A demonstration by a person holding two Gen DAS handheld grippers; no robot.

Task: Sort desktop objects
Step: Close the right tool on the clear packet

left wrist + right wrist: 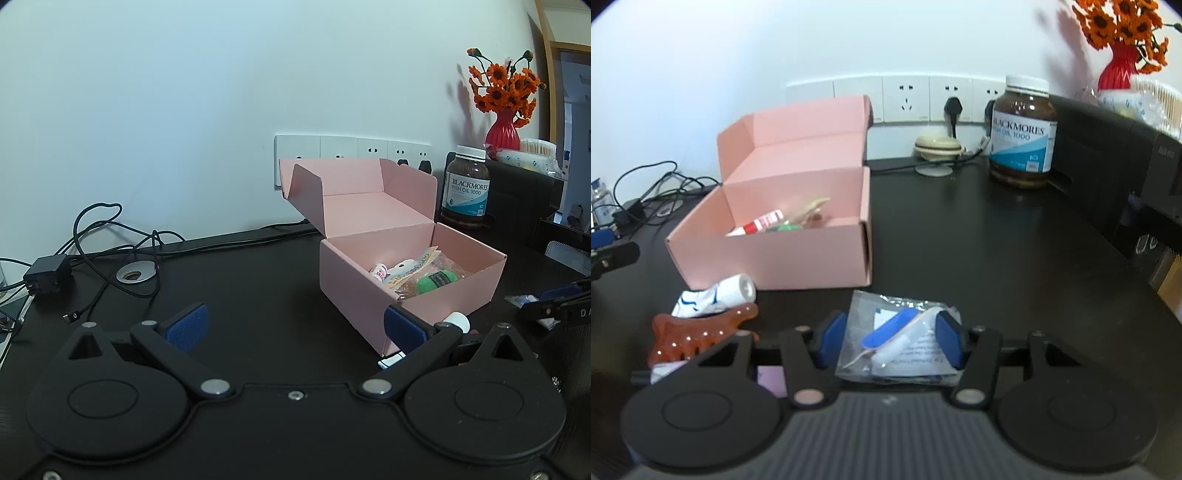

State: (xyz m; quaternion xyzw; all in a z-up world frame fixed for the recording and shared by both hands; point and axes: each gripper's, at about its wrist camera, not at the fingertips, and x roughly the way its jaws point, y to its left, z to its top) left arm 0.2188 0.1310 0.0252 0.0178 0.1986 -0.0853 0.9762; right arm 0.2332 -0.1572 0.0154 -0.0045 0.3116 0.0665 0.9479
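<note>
A pink cardboard box [354, 295] [768, 258] stands open on the black desk, lid up, with several small items inside, among them a green roll [436, 282] and a red-and-white tube [759, 225]. My left gripper [295, 328] is open and empty, just left of the box's near corner. My right gripper [892, 341] has its blue pads on either side of a clear plastic packet [905, 325] holding a blue item and a white tube. A crumpled white tube [716, 295] and a brown comb [698, 334] lie in front of the box.
A Blackmores fish oil bottle [466, 186] [1023, 133] stands behind the box, right. A red vase of orange flowers [502, 99] sits on a black cabinet [1115, 155]. Cables and a charger [46, 275] lie at the left. A wall socket strip [923, 98] runs behind.
</note>
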